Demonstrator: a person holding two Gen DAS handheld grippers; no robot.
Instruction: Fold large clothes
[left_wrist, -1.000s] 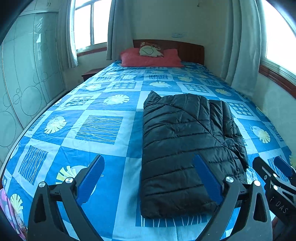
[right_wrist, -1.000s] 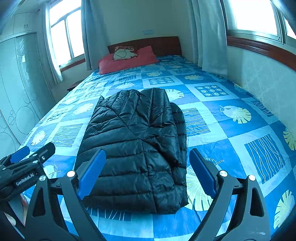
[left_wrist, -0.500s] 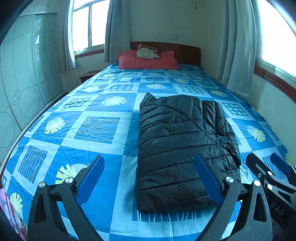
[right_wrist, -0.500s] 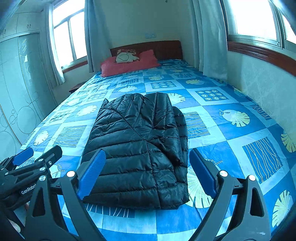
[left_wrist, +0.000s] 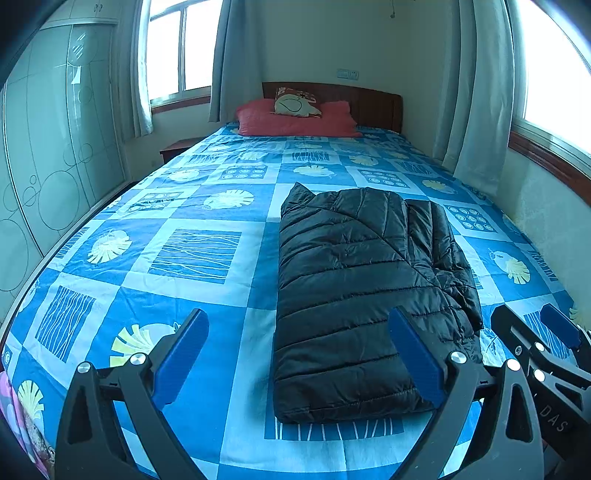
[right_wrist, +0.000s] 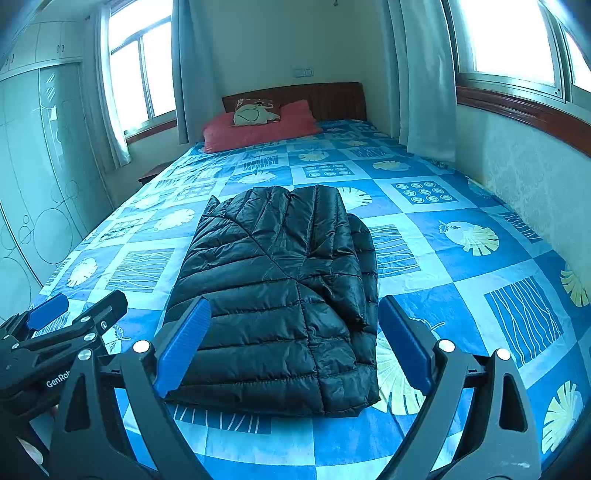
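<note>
A black quilted puffer jacket (left_wrist: 354, 295) lies folded into a long rectangle on the blue patterned bedspread (left_wrist: 192, 254); it also shows in the right wrist view (right_wrist: 280, 291). My left gripper (left_wrist: 299, 354) is open and empty, held above the near end of the bed, its right finger over the jacket's near right part. My right gripper (right_wrist: 291, 343) is open and empty, above the jacket's near edge. The right gripper appears at the right edge of the left view (left_wrist: 543, 343), and the left gripper at the left edge of the right view (right_wrist: 62, 325).
Red pillows (left_wrist: 295, 120) and a small patterned cushion (left_wrist: 297, 103) lie at the wooden headboard (left_wrist: 373, 105). A wardrobe (left_wrist: 48, 177) stands left of the bed, a wall with curtained windows (right_wrist: 524, 162) right. A nightstand (left_wrist: 181, 147) is at the far left.
Both grippers have drawn back and risen a little from the jacket, so more of the bed and room shows. The jacket has not moved. Both grippers stay open.
</note>
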